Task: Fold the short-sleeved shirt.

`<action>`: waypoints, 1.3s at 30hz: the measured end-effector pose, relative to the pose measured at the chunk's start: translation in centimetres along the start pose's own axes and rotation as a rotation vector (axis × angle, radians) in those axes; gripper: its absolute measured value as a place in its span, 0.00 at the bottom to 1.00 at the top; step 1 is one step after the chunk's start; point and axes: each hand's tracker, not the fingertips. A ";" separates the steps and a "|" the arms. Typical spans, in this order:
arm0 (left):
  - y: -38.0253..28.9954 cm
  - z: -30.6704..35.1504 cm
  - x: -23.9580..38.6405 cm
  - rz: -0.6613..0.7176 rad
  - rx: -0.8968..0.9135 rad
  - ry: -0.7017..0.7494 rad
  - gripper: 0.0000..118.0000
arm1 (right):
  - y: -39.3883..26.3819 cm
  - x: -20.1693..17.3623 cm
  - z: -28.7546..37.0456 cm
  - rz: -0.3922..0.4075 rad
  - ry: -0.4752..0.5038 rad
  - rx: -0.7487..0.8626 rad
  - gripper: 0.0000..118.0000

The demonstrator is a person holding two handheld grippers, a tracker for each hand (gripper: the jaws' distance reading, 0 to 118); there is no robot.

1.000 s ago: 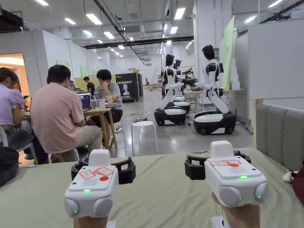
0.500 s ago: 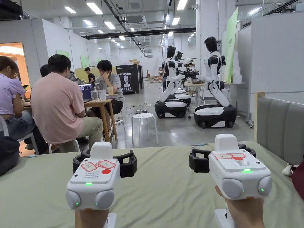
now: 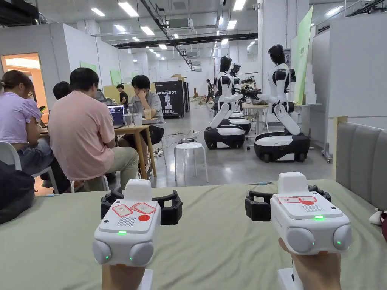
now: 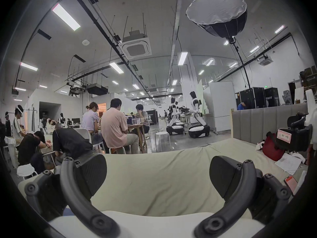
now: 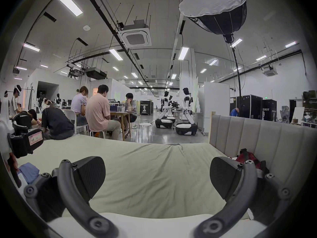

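Bed sheet (image 3: 211, 241): matt pale-green cloth, softly creased; headboard (image 5: 257, 138) beside it is padded grey fabric in vertical channels. Left gripper (image 3: 141, 205) and right gripper (image 3: 288, 200): smooth white plastic housings, matt black plastic jaws with finely ribbed pads (image 4: 93, 171). Beyond the bed: glossy polished floor (image 3: 226, 170), wooden table (image 3: 132, 132), white plastic stool (image 3: 190, 147), glossy humanoid robots (image 3: 281, 113).

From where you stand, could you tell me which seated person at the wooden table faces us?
The person in the grey shirt, head propped on one hand; the pink-shirted and lilac-shirted people show their backs.
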 end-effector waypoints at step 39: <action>0.5 -1.0 0.5 -0.009 -0.027 -0.014 1.00 | 1.6 -0.7 0.7 0.076 -0.049 -0.047 1.00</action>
